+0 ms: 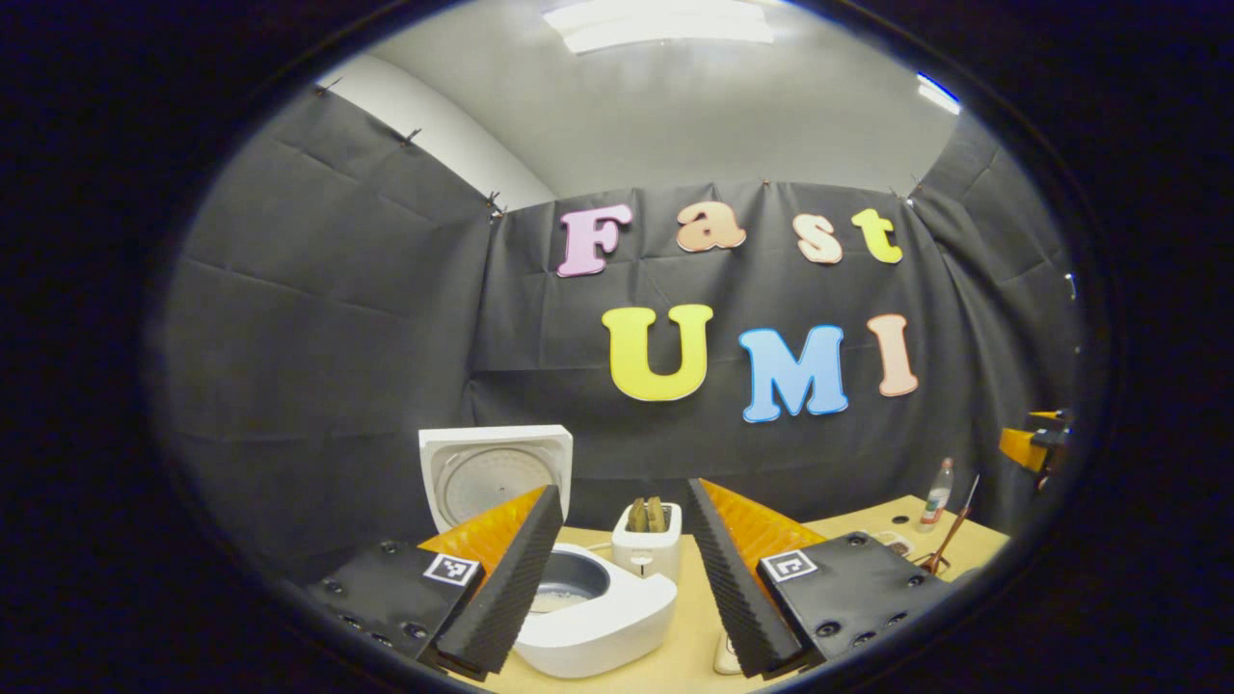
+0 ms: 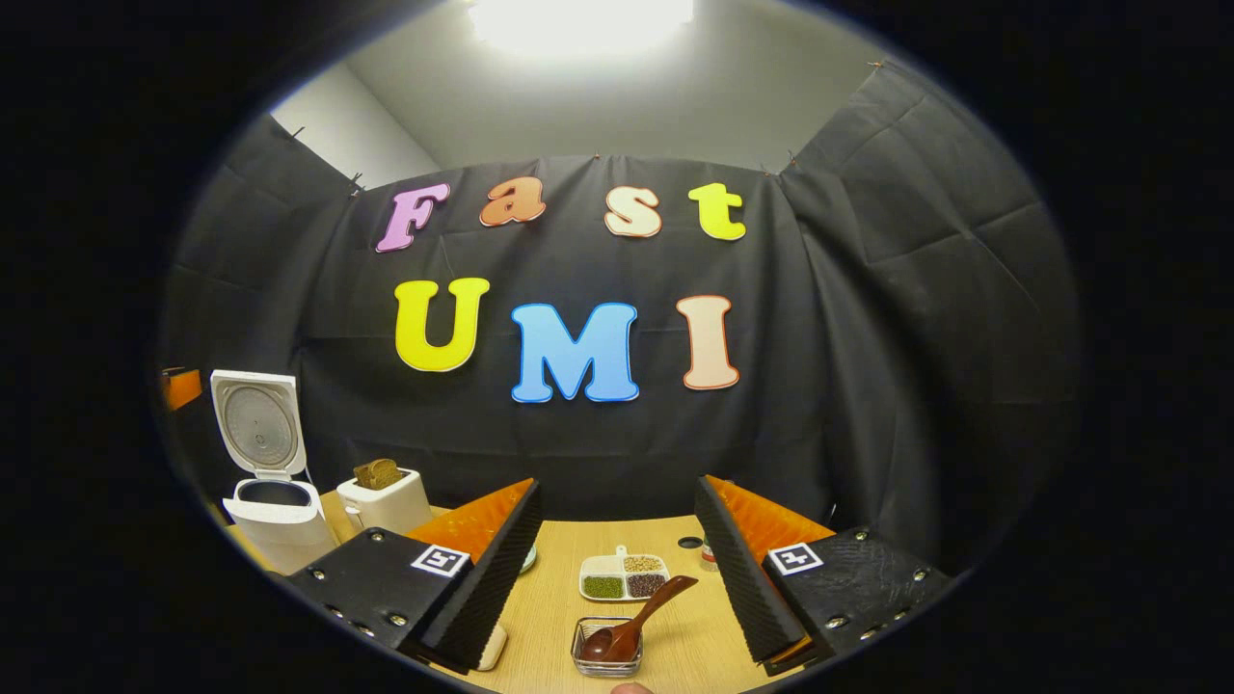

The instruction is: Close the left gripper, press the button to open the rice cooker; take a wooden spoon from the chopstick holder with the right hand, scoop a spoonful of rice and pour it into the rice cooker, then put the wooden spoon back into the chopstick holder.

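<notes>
The white rice cooker (image 1: pixel 617 622) stands with its lid (image 1: pixel 496 470) raised upright, and its inner pot (image 1: pixel 571 581) is exposed. My left gripper (image 1: pixel 625 493) is open, hovering just in front of and above the cooker, with nothing between its fingers. In the right gripper view the cooker (image 2: pixel 275 525) sits far left. The wooden spoon (image 2: pixel 638 617) rests bowl-down in a small clear holder (image 2: pixel 607 651), its handle leaning up to the right. My right gripper (image 2: pixel 618 487) is open above and behind the holder, apart from the spoon.
A white toaster (image 1: pixel 648 545) holding bread stands right of the cooker. A divided dish of grains (image 2: pixel 625 575) lies behind the spoon holder on the wooden table (image 2: pixel 559 598). A bottle (image 1: pixel 935 496) stands at the far right. The other gripper (image 1: pixel 1036 445) shows at the right edge.
</notes>
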Tool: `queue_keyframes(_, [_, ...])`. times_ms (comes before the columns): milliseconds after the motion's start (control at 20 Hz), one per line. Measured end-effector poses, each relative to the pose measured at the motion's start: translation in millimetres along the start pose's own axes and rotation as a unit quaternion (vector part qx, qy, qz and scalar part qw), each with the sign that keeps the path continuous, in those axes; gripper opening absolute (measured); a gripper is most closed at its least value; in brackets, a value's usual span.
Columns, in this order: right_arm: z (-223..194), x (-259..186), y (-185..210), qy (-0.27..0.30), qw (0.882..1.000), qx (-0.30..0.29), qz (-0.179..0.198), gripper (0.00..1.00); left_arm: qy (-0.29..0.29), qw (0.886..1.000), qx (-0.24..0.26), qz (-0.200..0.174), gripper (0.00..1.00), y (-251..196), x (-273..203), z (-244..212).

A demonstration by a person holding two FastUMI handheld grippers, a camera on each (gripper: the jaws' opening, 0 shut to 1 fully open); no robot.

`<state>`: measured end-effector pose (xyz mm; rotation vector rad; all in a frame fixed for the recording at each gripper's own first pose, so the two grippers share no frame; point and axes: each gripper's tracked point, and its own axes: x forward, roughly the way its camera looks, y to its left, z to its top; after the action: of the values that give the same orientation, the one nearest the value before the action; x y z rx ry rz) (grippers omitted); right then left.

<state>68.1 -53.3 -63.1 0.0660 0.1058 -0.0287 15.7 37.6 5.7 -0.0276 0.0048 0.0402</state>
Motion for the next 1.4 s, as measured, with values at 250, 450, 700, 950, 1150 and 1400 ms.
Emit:
queue_keyframes(250, [-36.3, 29.6, -13.0, 0.043, 0.999, 0.011, -0.002, 0.96, 0.020, 1.000, 0.009, -0.005, 1.00, -10.7, -19.8, -11.7])
queue_keyframes(450, [-72.4, 47.2, -20.1, 0.095, 0.995, 0.031, -0.002, 0.97, 0.025, 0.999, 0.018, 0.005, 0.96, -10.7, -32.5, -12.2])
queue_keyframes(700, [-116.7, 64.3, -35.4, 0.150, 0.987, 0.053, -0.016, 0.97, 0.034, 0.999, 0.027, 0.024, 0.96, -3.8, -43.6, -13.1])
queue_keyframes(950, [-162.2, 70.3, -39.1, 0.210, 0.973, 0.090, -0.023, 0.97, 0.033, 0.998, 0.042, 0.036, 0.96, -1.8, -53.2, -8.0])
queue_keyframes(1150, [-196.4, 68.8, -33.8, 0.258, 0.960, 0.111, -0.017, 0.95, 0.030, 0.998, 0.043, 0.040, 0.96, -4.1, -60.8, -6.1])
queue_keyframes(1400, [-221.9, 66.4, -20.5, 0.303, 0.943, 0.140, -0.002, 0.66, 0.034, 0.997, 0.040, 0.053, 0.96, 3.1, -69.2, -6.8])
